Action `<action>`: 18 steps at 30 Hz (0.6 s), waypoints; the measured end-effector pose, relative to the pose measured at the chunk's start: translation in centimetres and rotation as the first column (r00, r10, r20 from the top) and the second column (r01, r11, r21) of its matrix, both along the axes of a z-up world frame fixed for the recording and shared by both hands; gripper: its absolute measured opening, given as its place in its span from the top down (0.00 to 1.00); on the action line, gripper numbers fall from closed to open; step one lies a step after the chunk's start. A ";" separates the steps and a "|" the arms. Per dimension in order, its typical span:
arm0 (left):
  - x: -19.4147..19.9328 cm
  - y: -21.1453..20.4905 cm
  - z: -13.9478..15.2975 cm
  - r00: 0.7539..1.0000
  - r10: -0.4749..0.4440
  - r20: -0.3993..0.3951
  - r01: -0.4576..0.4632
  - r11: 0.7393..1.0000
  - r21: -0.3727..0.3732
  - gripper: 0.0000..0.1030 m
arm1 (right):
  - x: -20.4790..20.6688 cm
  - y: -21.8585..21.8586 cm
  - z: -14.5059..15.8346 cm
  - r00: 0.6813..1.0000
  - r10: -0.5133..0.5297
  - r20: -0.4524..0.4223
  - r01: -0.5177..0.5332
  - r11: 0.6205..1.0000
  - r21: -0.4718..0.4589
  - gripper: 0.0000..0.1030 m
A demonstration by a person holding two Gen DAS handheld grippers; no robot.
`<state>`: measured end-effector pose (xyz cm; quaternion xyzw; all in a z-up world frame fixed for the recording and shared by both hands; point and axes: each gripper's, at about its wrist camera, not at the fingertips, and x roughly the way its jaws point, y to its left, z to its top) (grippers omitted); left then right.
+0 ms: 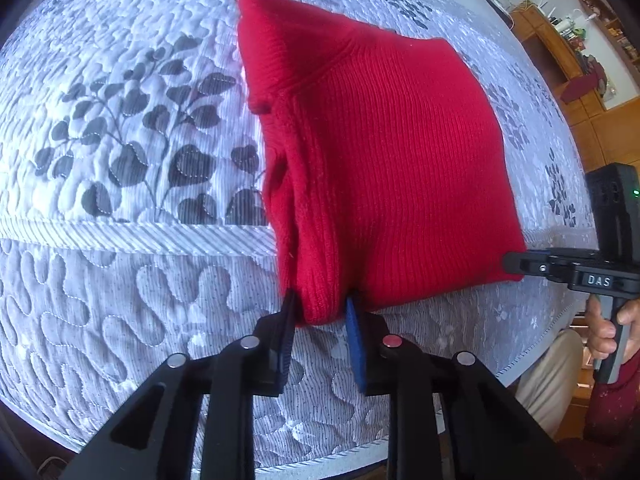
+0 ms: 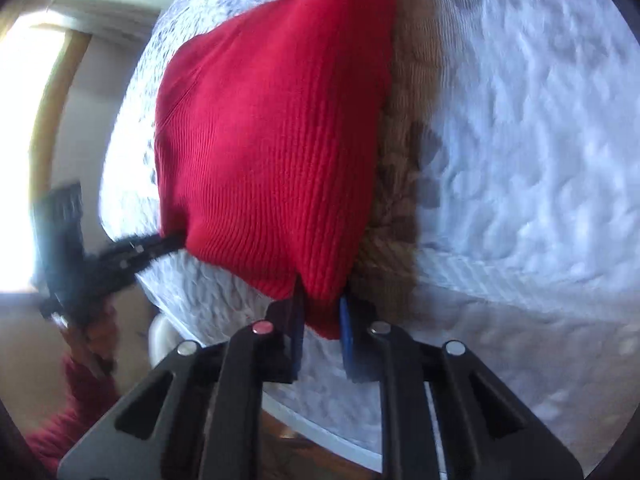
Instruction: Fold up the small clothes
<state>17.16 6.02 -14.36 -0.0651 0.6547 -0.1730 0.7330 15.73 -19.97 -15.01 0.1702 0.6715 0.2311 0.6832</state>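
A red ribbed knit sweater (image 1: 384, 160) lies folded on the quilted bedspread (image 1: 120, 140), its near hem toward me. My left gripper (image 1: 320, 306) is shut on the hem's left corner, with red fabric pinched between its blue pads. My right gripper (image 1: 516, 262) reaches in from the right and meets the hem's other corner. In the right wrist view the sweater (image 2: 272, 152) fills the middle, and the right gripper (image 2: 322, 308) is shut on its lower corner. The left gripper (image 2: 168, 242) shows blurred at the sweater's left corner.
The bedspread's corded edge (image 1: 532, 360) runs close behind the grippers, and the bed drops off there. A hand (image 1: 608, 332) and a beige trouser leg (image 1: 548, 376) are at lower right. Wooden shelves (image 1: 560, 40) stand beyond the bed. A bright window (image 2: 24, 160) is at left.
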 end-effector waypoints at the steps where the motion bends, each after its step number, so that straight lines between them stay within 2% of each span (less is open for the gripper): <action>1: 0.0 0.1 -0.1 1.000 -0.005 0.003 0.005 1.000 0.008 0.76 | -0.2 0.2 0.4 0.999 0.026 0.024 -0.025 0.999 -0.030 0.87; 3: 0.0 -0.2 -0.5 1.000 -0.012 0.014 0.012 0.999 0.035 0.76 | -0.4 0.5 0.2 0.997 0.060 0.042 -0.057 0.995 -0.079 0.88; 6: -0.3 -0.8 -1.0 1.000 -0.008 0.029 0.006 0.998 0.061 0.75 | -0.7 1.5 -1.8 0.998 0.064 0.015 -0.062 0.993 -0.104 0.87; 13: -0.9 -1.2 0.1 0.999 0.005 0.054 -0.008 0.999 0.054 0.73 | -0.8 0.5 -1.5 0.998 0.045 0.036 -0.041 0.995 -0.088 0.85; 18: -1.7 -1.2 1.8 0.993 0.000 0.118 -0.010 0.996 0.090 0.73 | -0.9 -1.3 -0.7 0.998 0.037 0.040 -0.035 0.998 -0.056 0.81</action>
